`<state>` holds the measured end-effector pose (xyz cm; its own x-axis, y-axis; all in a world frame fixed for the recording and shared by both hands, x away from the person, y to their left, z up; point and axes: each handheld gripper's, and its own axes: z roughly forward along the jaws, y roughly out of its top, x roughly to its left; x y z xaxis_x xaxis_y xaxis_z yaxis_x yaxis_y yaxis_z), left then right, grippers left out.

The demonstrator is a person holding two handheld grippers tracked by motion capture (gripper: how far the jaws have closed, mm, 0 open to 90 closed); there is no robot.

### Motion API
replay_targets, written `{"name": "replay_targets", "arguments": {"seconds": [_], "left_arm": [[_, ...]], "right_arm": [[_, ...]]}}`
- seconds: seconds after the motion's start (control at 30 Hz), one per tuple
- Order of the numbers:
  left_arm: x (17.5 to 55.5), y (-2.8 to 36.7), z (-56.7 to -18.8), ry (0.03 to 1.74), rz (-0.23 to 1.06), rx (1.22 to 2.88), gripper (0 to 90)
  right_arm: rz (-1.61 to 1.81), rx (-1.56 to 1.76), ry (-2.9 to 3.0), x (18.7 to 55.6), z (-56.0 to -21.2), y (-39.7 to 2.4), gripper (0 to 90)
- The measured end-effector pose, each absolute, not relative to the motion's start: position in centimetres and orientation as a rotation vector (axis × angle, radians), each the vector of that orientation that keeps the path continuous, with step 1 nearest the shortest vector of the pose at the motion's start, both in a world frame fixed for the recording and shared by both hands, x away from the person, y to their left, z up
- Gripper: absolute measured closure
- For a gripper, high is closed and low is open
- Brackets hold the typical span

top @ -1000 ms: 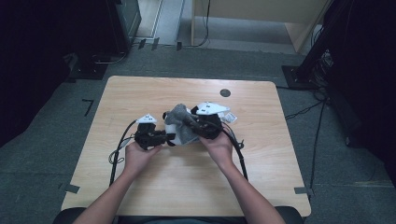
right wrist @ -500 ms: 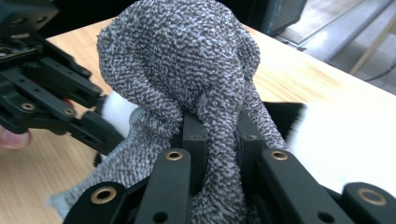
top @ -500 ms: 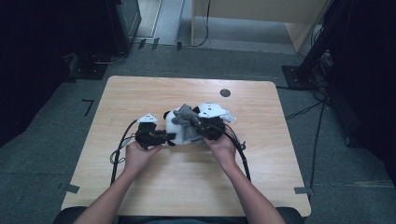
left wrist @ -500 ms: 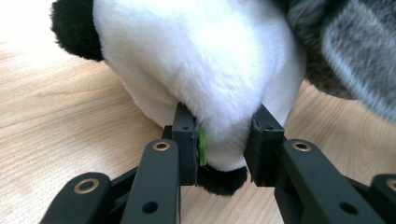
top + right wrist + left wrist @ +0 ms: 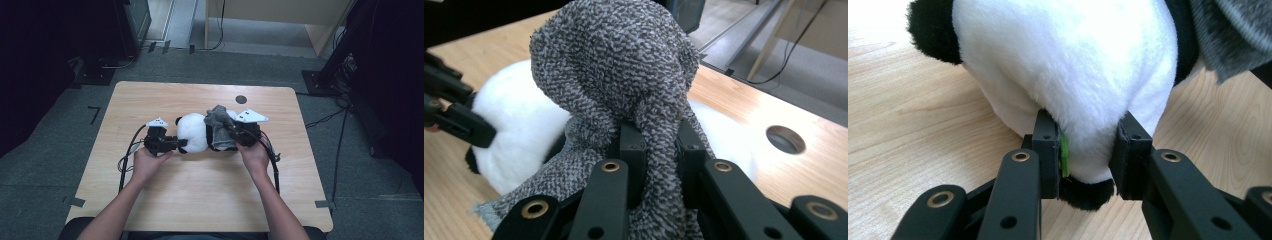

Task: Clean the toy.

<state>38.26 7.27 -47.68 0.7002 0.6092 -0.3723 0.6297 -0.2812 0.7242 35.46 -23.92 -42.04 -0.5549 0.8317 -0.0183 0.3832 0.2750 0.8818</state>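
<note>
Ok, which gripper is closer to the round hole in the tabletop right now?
Right. The right gripper, shut on the grey cloth, sits just below the hole. The left gripper, clamped on the plush panda, is farther off toward the table's left.

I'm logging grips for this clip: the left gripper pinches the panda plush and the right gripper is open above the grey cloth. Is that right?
Not quite. The left gripper does pinch the panda plush, but the right gripper is not open above the grey cloth: its jaws are shut on a fold of it, as the right gripper view shows.
</note>
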Motion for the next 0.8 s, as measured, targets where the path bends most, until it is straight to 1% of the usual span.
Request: {"name": "replay_targets", "arguments": {"seconds": [0.17, 0.4, 0.5, 0.8], "left_arm": [[38.4, 7.5, -47.7, 0.956, -0.037, 1.966, 69.3], [38.7, 8.1, -47.8, 0.969, -0.037, 1.953, 69.2], [38.8, 8.3, -47.9, 0.968, -0.039, 1.951, 69.2], [39.0, 8.8, -48.1, 0.951, -0.039, 1.950, 68.7]], "right_arm": [[1.219, 1.152, 2.020, 35.8, -42.5, -26.0, 79.8], [1.211, 1.225, 1.995, 36.3, -43.8, -27.8, 79.8], [1.251, 1.247, 1.991, 36.5, -44.4, -28.2, 79.7], [1.177, 1.272, 2.005, 36.8, -44.9, -28.8, 79.7]]}}
